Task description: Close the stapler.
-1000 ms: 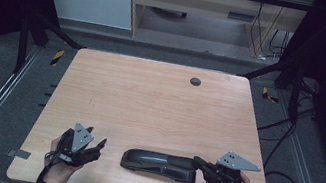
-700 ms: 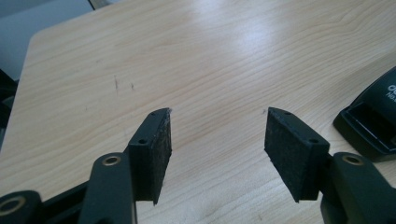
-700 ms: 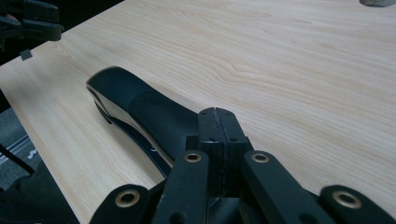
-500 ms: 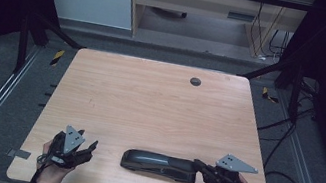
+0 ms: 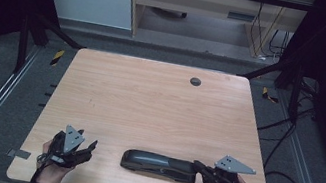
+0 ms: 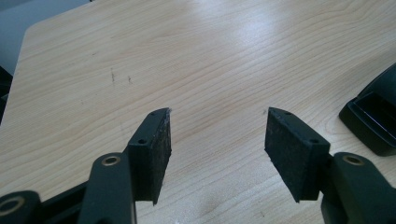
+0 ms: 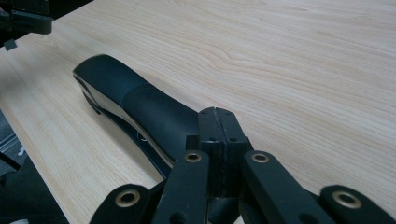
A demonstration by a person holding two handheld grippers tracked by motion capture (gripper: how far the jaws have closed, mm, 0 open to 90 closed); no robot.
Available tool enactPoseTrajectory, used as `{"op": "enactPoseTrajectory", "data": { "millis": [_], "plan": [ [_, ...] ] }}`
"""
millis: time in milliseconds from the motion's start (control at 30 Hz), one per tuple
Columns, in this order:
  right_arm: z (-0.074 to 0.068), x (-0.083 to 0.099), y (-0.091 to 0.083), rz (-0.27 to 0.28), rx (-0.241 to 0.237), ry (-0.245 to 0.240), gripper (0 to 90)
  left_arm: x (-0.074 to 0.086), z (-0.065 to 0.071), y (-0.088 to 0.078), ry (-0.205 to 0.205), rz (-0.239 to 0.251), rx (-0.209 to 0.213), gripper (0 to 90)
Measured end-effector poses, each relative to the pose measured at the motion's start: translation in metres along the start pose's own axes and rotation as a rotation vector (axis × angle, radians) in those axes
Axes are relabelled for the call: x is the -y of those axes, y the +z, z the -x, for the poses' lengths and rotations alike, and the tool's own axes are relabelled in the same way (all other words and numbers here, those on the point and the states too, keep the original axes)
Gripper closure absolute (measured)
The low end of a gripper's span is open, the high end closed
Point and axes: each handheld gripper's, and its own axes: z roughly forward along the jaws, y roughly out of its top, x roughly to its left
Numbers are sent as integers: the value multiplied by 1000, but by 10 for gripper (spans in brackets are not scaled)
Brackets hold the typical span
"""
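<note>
Right hand-held gripper (image 7: 219,122) pressed together, resting on the stapler's (image 5: 159,165) end; left hand-held gripper (image 6: 217,140) apart beside it. Next, I judge: you press down.

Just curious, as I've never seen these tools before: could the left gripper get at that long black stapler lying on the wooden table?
Probably yes. The left gripper has its jaws open, and bare wooden table lies between it and the long black stapler. The shut right gripper sits at the far end.
</note>
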Motion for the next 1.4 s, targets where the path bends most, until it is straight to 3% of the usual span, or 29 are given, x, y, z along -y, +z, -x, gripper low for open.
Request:
{"op": "enactPoseTrajectory", "data": {
  "millis": [1200,1400],
  "plan": [
    [-3,1,1,-14,28,-24,900,0,-2,0,-8,-1,-6,408],
    [-2,-6,-6,64,-8,-11,898,0,-4,0,-15,4,-2,406]
  ]
}}
